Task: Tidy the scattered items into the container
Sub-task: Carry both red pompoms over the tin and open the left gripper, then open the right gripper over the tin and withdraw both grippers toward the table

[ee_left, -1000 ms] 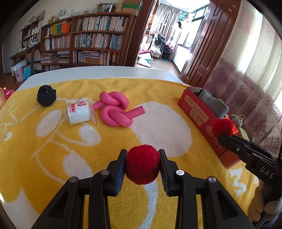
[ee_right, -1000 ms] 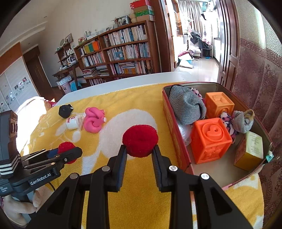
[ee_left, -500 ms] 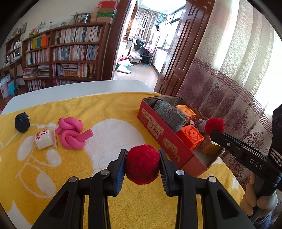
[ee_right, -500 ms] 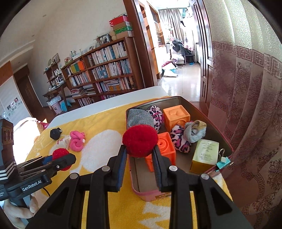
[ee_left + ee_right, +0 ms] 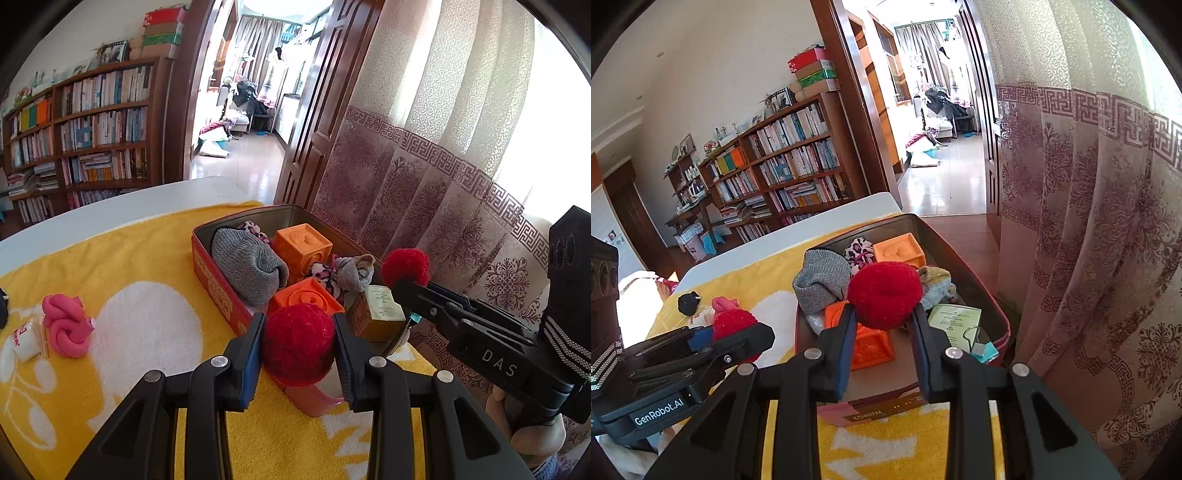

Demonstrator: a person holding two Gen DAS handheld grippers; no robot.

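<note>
Now, red pompom (image 5: 884, 294) clamped in right gripper (image 5: 882, 325), over tin (image 5: 982, 299).

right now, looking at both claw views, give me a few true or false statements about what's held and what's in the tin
1. Each claw holds a red pompom. True: the left claw grips one red pompom, the right claw another.
2. The red tin is empty. False: the red tin already holds a grey sock, orange blocks and other items.
3. The pink knotted toy lies in the tin. False: the pink knotted toy lies on the yellow towel, outside it.
4. A black pompom sits on the towel. True: the black pompom lies near the towel's far edge.
5. The right claw's pompom is over the tin. True.
</note>
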